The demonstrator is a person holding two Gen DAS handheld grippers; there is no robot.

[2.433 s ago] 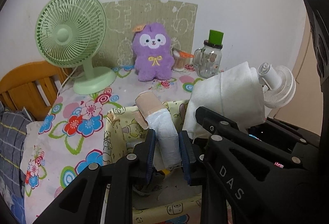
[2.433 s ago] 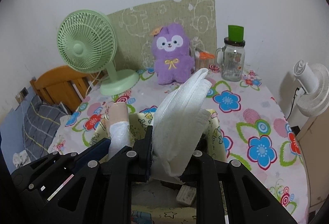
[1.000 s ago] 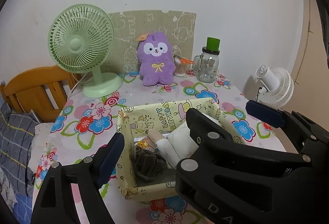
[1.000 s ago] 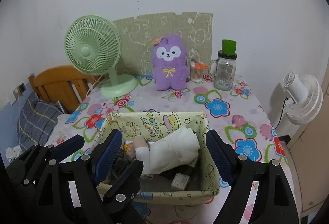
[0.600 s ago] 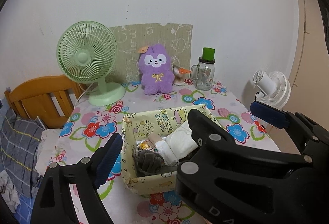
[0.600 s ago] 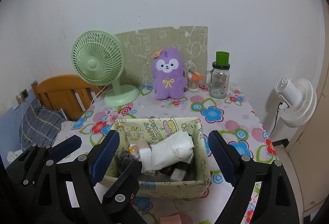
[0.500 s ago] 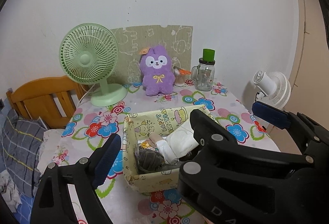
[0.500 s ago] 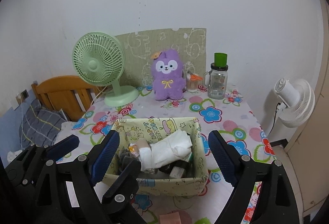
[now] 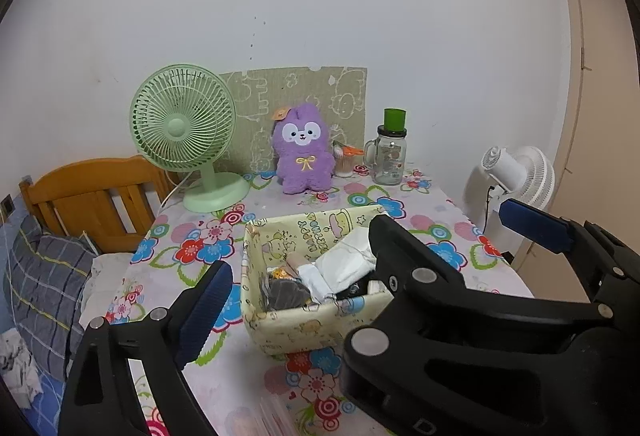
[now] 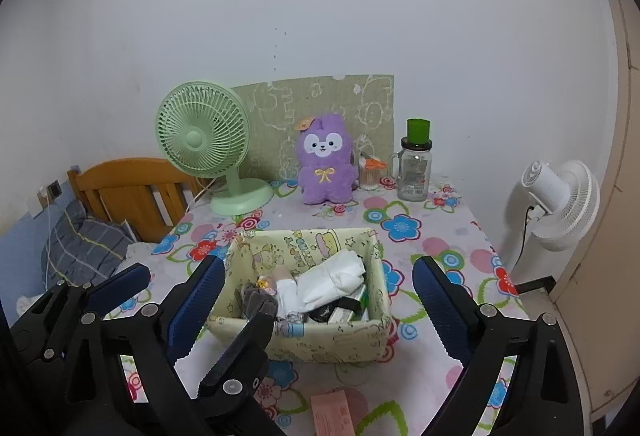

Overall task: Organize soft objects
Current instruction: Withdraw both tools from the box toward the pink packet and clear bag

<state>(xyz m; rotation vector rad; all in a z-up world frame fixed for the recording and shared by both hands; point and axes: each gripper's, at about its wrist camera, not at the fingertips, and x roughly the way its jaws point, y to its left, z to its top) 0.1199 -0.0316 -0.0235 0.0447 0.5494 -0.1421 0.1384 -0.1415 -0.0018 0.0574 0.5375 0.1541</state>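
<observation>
Basket (image 10: 304, 344) sits mid-bench, holding white cloth (image 10: 336, 282) and rolled items — both grippers, left (image 9: 296, 312) and right (image 10: 316, 288), hover near it, jaws wide, empty.

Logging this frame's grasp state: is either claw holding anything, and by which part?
Nothing is held. The left claw and right claw are both open and bare; the white cloth lies in the fabric box.

Each hand-held gripper, left (image 9: 368, 256) and right (image 10: 316, 300), is matte black plastic with angular ribbed arms, round silver screw heads, and blue pads lining its fingers (image 10: 434, 290). White moulded letters mark one arm.
</observation>
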